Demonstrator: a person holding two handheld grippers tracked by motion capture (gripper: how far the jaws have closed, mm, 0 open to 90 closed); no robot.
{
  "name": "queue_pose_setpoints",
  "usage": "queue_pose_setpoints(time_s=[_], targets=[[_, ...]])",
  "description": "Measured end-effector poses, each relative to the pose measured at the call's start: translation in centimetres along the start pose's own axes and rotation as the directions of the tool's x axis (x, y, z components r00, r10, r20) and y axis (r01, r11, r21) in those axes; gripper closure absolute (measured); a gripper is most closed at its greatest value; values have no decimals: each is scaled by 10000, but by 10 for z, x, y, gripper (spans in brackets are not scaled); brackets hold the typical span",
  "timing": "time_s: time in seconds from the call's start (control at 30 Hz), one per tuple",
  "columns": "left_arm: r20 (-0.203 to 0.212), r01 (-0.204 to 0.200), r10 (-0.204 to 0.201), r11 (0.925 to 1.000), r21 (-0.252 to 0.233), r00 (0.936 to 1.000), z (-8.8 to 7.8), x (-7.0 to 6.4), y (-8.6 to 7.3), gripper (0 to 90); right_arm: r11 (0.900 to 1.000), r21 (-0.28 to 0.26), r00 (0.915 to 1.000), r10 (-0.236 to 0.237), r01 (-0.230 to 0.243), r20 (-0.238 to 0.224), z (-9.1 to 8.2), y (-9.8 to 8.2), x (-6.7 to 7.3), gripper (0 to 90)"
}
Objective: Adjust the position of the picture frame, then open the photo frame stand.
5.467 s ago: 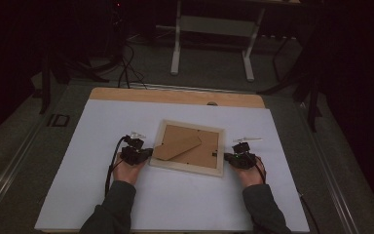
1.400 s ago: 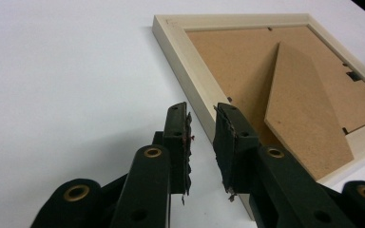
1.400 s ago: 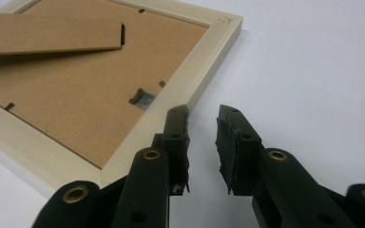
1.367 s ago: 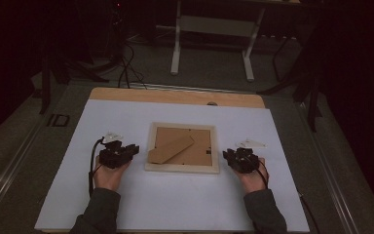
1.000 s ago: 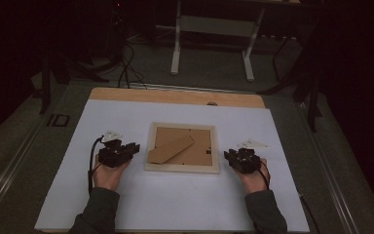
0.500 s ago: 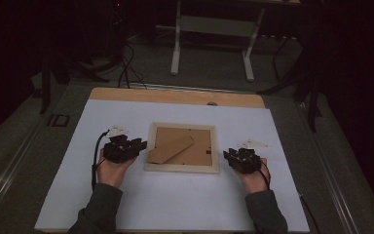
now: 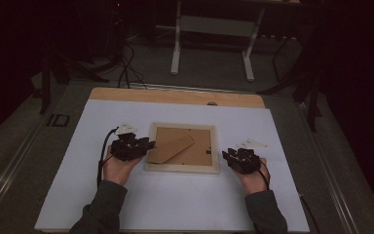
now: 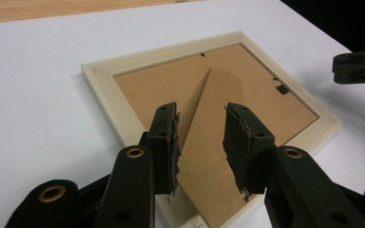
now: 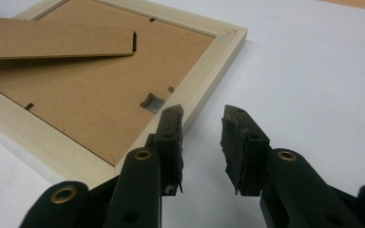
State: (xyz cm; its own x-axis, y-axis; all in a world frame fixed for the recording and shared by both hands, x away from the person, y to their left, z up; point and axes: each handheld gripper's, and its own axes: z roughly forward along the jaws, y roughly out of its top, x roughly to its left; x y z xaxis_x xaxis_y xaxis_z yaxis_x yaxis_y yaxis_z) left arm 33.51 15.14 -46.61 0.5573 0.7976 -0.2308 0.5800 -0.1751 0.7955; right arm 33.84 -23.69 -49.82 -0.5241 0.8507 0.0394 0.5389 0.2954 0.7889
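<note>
A picture frame (image 7: pixel 182 147) lies face down mid-table on the white sheet (image 7: pixel 175 204), its cardboard stand (image 7: pixel 171 148) raised. The left gripper (image 8: pixel 200 137) at its 9 o'clock gapes empty over the stand; the right gripper (image 9: pixel 200 142) at 3 o'clock, parted and empty, sits beside the frame's edge.

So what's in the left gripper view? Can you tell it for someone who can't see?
A picture frame lies face down on a white table, its brown back and flat cardboard stand showing. The left gripper hangs over the stand with its black jaws open, holding nothing. The right gripper peeks in at the edge.
</note>
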Motion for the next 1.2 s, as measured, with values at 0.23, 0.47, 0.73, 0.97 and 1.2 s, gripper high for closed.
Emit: queue_pose_setpoints(time_s=[0.23,0.47,0.73,0.97,1.2], targets=[[154,-228,226,9997,91,9996,8,-7,7,637,9999,-13,9999,-137,136,-71,0,1,4,678],[228,-258,254,9995,185,9994,14,-8,10,608,9998,-19,9997,-199,198,-110,0,1,5,676],[509,-179,158,9990,420,9986,27,-7,11,602,9997,22,9996,-241,241,-171,2,1,6,673],[671,-249,203,9973,694,9975,39,-6,14,599,9998,-17,9996,-201,201,-173,1,1,5,673],[836,-360,266,9928,1140,9961,50,-4,18,599,9997,-52,9996,-226,226,-189,1,2,5,671]])
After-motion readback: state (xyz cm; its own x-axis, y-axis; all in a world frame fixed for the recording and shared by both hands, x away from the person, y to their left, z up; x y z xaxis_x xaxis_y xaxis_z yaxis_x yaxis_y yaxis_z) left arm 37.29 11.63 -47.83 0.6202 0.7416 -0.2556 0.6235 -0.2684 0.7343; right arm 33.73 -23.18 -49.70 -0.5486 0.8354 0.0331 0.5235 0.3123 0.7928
